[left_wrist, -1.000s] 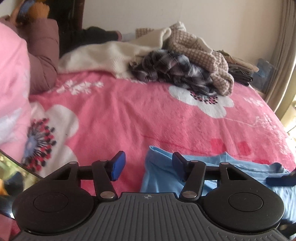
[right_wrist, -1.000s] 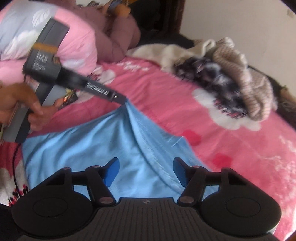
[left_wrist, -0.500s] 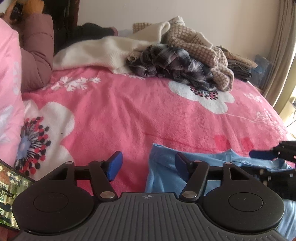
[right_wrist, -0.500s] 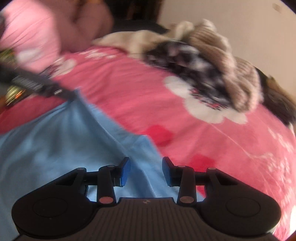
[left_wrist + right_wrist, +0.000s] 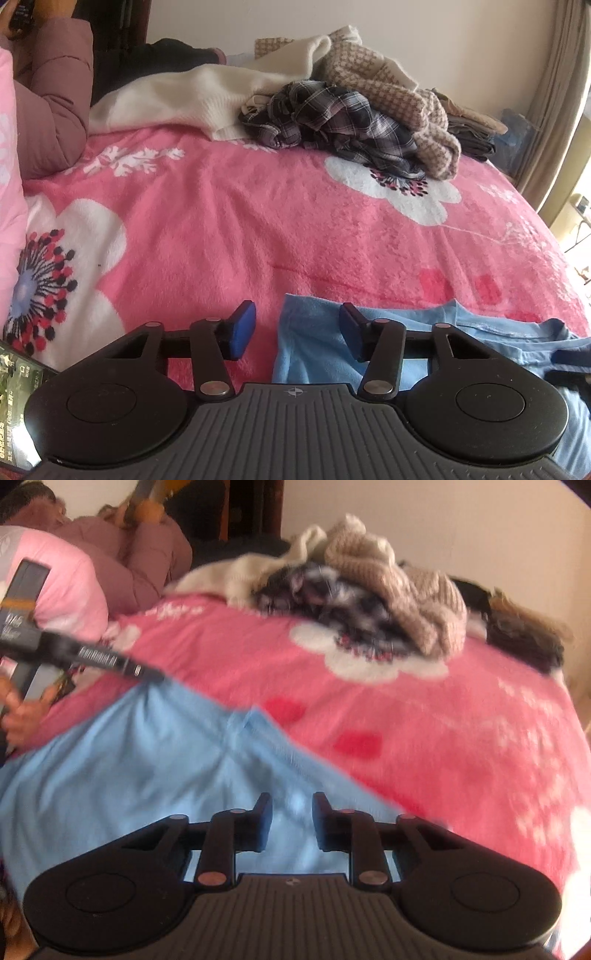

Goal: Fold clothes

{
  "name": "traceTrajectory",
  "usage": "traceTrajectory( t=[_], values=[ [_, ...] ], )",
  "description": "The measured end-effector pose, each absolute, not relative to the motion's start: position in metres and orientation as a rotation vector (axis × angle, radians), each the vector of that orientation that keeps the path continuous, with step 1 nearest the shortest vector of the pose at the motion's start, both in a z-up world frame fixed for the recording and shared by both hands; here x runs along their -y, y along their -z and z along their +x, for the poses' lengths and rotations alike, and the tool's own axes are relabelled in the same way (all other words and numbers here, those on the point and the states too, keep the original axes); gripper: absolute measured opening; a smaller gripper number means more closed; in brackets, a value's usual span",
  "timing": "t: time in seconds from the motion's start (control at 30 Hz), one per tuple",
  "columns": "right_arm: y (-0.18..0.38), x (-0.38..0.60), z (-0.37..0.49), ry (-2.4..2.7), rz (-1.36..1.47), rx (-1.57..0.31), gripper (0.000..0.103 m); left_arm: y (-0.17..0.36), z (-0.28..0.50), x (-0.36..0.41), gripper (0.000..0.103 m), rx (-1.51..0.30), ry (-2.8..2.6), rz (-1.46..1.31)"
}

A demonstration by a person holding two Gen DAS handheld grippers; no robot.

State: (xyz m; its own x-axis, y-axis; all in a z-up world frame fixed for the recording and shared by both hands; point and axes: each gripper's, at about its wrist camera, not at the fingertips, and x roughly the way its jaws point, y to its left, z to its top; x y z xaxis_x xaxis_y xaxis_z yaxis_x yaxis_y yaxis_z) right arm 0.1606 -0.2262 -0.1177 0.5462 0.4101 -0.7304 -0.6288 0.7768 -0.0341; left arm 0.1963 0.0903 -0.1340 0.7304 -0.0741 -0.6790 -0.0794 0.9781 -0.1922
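A light blue garment [image 5: 461,343] lies flat on the pink flowered blanket [image 5: 280,206]. My left gripper [image 5: 297,334] is open, low over the garment's near left corner, one finger on each side of its edge. In the right wrist view the blue garment [image 5: 122,760] fills the lower left. My right gripper [image 5: 291,823] is over it, jaws partly closed with a gap between the pads and nothing clamped. The left gripper's fingers [image 5: 107,661] reach the garment's far corner. The right wrist view is blurred.
A pile of clothes lies at the back of the bed: a cream sweater [image 5: 192,96], a plaid shirt [image 5: 340,118], a beige knit [image 5: 399,92]. A person in a mauve jacket [image 5: 55,103] sits at the back left. A phone [image 5: 14,406] lies at the left edge.
My right gripper's jaws have narrowed from wide open and it has moved over the garment. The left gripper has stayed open near the garment's corner and shifted slightly.
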Motion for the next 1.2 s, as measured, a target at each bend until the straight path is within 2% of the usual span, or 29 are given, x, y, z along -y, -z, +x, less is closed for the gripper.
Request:
traceTrajectory(
  t=[0.07,0.23,0.33,0.5,0.63,0.87,1.2],
  values=[
    [0.123,0.233,0.161,-0.592,-0.299,-0.804,0.019,0.135,0.198,-0.089,0.047,-0.757,-0.014,-0.203],
    [0.136,0.258,0.184,-0.408,-0.200,-0.846,0.019,0.135,0.199,-0.088,0.047,-0.760,-0.041,-0.188],
    [0.122,0.282,0.193,-0.343,-0.077,-0.826,0.019,0.135,0.197,-0.090,0.048,-0.761,-0.041,-0.208],
    [0.102,0.280,0.184,-0.533,-0.107,-0.794,0.022,0.133,0.196,-0.097,0.048,-0.766,-0.039,-0.268],
    [0.104,0.252,0.187,-0.697,-0.213,-0.800,0.037,0.130,0.193,-0.100,0.048,-0.758,-0.011,-0.307],
    [0.122,0.200,0.202,-0.899,-0.468,-0.807,0.037,0.129,0.185,-0.100,0.048,-0.759,0.074,-0.299],
    [0.131,0.175,0.228,-1.017,-0.600,-0.865,0.034,0.130,0.180,-0.095,0.048,-0.738,0.150,-0.251]
  ],
)
